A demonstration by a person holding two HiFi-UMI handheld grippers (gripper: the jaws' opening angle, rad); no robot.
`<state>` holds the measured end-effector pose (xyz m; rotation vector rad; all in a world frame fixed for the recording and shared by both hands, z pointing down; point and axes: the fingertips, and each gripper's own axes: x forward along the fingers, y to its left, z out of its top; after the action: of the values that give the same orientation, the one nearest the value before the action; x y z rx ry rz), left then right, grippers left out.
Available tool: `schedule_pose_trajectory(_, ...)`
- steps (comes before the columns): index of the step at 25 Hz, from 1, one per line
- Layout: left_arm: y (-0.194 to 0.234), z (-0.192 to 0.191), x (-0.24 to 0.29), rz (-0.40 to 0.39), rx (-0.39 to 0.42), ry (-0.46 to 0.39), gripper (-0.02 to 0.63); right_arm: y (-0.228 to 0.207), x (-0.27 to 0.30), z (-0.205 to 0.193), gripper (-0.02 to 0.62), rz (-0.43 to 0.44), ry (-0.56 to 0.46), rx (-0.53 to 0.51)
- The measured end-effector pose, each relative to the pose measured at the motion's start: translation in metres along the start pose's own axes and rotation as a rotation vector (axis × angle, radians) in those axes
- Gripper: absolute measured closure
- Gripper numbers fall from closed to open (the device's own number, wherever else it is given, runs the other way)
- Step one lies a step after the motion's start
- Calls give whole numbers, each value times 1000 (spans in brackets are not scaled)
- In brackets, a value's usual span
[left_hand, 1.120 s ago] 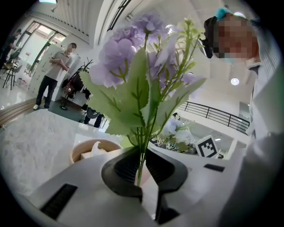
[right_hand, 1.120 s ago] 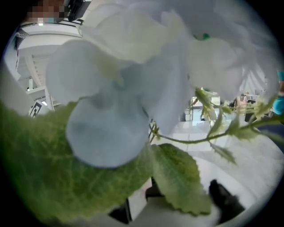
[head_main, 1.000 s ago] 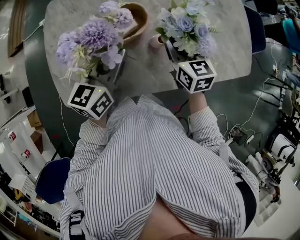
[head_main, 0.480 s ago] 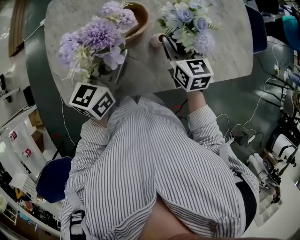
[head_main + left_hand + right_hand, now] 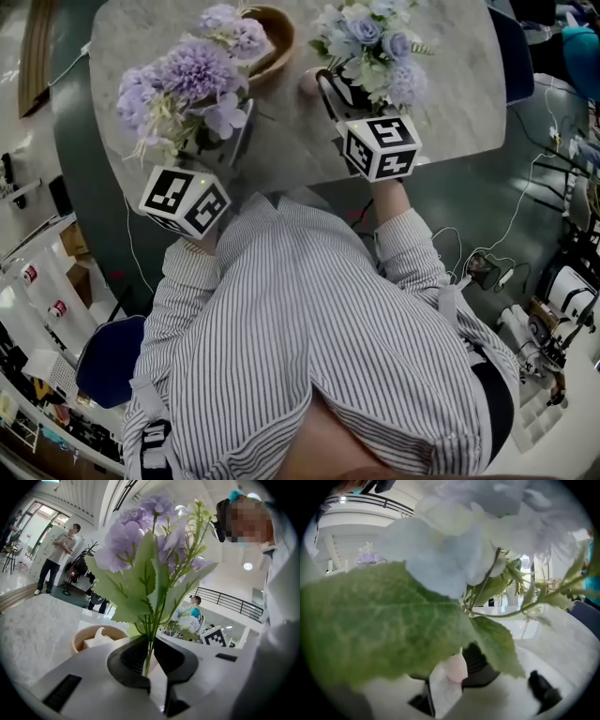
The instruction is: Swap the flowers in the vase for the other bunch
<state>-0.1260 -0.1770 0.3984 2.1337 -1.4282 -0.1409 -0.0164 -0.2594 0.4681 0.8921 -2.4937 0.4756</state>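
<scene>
The table (image 5: pixel 291 131) is showing a smooth, marble-like top, and the bowl (image 5: pixel 284 42) is looking wooden. The purple flowers (image 5: pixel 192 70) are looking like matt cloth, the shirt (image 5: pixel 309 319) like striped woven fabric.

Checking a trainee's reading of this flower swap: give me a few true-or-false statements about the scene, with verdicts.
1. The left tongs are clamped on the stems of the purple bunch. True.
2. The right tongs are clamped shut. False: their jaws have just been opening and stand apart, with the pink vase between them.
3. A wooden bowl sits on the table. True.
4. The purple bunch stands in the pink vase. False: the left tongs hold it, apart from the pink vase.
</scene>
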Motion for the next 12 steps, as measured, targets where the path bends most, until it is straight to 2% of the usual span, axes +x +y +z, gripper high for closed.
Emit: schedule_pose_trajectory(12,-6,0,6,-43,35,21,558,-1,-12,2,452,-24,-34,22)
